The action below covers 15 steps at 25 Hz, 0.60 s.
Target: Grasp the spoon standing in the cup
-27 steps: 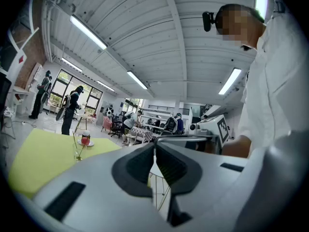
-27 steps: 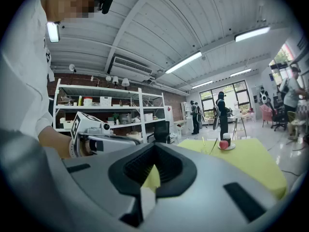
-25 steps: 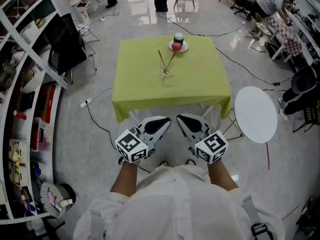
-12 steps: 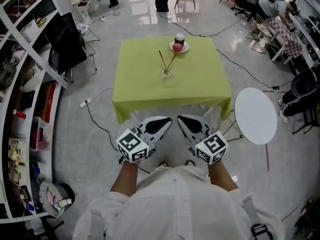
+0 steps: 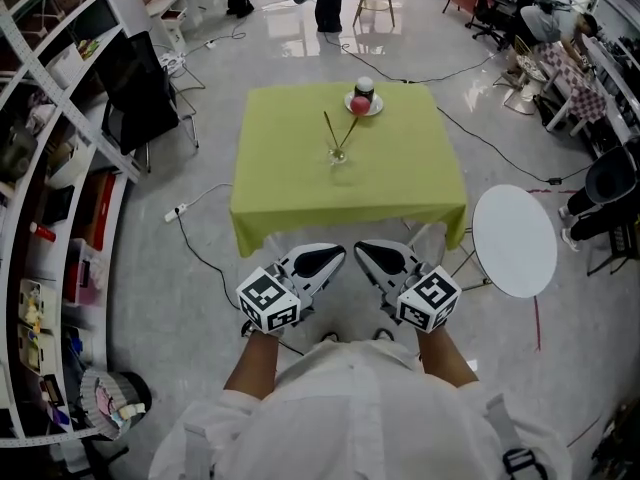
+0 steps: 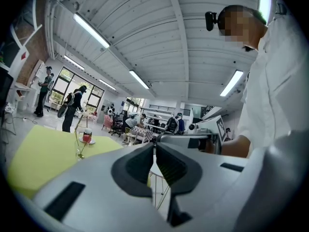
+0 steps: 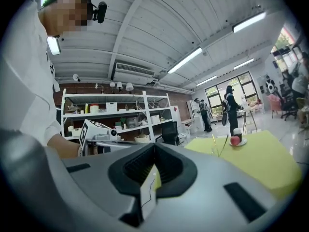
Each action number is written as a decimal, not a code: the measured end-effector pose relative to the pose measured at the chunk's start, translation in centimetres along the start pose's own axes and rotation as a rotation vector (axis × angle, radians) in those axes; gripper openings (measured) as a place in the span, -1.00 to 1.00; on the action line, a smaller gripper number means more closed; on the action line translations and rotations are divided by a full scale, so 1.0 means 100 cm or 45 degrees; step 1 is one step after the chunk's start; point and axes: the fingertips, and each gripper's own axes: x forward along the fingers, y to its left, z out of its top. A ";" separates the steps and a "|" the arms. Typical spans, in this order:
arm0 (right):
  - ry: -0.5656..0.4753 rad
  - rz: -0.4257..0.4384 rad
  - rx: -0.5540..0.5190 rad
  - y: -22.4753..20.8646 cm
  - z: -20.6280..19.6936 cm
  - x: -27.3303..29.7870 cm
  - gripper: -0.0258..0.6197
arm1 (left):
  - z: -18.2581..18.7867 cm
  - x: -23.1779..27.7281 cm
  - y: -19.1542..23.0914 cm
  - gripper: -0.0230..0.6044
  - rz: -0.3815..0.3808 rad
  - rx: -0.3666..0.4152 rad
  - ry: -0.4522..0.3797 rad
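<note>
A clear glass cup [image 5: 338, 154] stands on the yellow-green tablecloth [image 5: 400, 183], with two slim utensils [image 5: 331, 131] leaning out of it; I cannot tell which is the spoon. Behind it a saucer holds a red apple [image 5: 357, 104] and a dark cup [image 5: 364, 86]. My left gripper [image 5: 338, 253] and right gripper [image 5: 361, 248] are held side by side close to my body, short of the table's near edge, both shut and empty. From the left gripper [image 6: 154, 144] the cup [image 6: 77, 152] shows far off at the left. From the right gripper [image 7: 153, 146] the cup [image 7: 216, 151] shows far off at the right.
A round white side table [image 5: 514, 240] stands right of the table. Shelves [image 5: 50, 198] line the left wall, with a black chair [image 5: 135, 88] beside them. A cable [image 5: 195, 243] runs over the floor by the table's left corner. People stand at the far end of the room.
The head view has shifted a little, so the table sits slightly lower in the picture. Both grippers keep their place, shut, in front of my body.
</note>
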 end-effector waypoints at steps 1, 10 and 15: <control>0.007 0.001 0.000 0.000 -0.001 0.002 -0.91 | 0.000 -0.002 0.002 -0.91 0.005 -0.003 0.000; 0.057 -0.009 -0.036 0.001 -0.009 0.020 -0.91 | -0.009 -0.015 0.020 -0.91 0.033 -0.053 -0.012; 0.046 -0.028 0.001 -0.016 -0.003 0.024 -0.91 | -0.004 -0.004 0.031 -0.88 0.015 -0.064 -0.007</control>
